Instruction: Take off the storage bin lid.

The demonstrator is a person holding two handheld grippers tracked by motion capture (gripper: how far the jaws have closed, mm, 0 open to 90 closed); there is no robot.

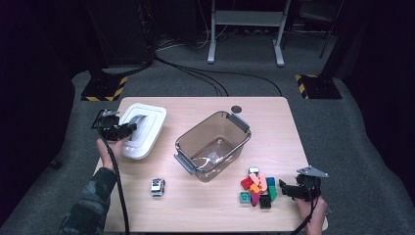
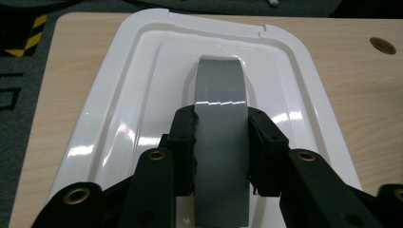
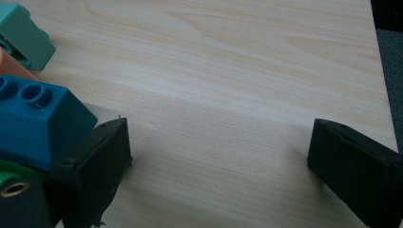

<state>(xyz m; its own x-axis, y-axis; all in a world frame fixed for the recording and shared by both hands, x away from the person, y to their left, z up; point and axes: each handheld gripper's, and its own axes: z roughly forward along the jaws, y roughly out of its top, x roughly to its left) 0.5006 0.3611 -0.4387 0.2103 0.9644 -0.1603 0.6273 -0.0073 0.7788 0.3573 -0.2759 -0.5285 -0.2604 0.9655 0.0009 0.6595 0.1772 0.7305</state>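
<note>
A white lid [image 1: 147, 132] lies at the table's left edge, top side up. My left gripper [image 1: 128, 128] is shut on the lid's grey handle [image 2: 221, 80], one jaw pressed against each side of the strap; the lid [image 2: 138, 95] rests flat on the wood. At the front right, my right gripper [image 1: 283, 188] stands open just right of a pile of coloured bricks [image 1: 258, 188]. In the right gripper view its jaws [image 3: 218, 142] are wide apart over bare wood, with a blue brick [image 3: 38, 123] against the left jaw and a teal brick [image 3: 21, 40] farther off.
A clear empty plastic bin [image 1: 182, 147] with grey latches sits mid-table. A small toy car [image 1: 157, 186] stands at the front, left of centre. The wooden table [image 1: 205, 210] has a dark round hole [image 1: 237, 109] near its back edge. Floor cables and stands lie beyond.
</note>
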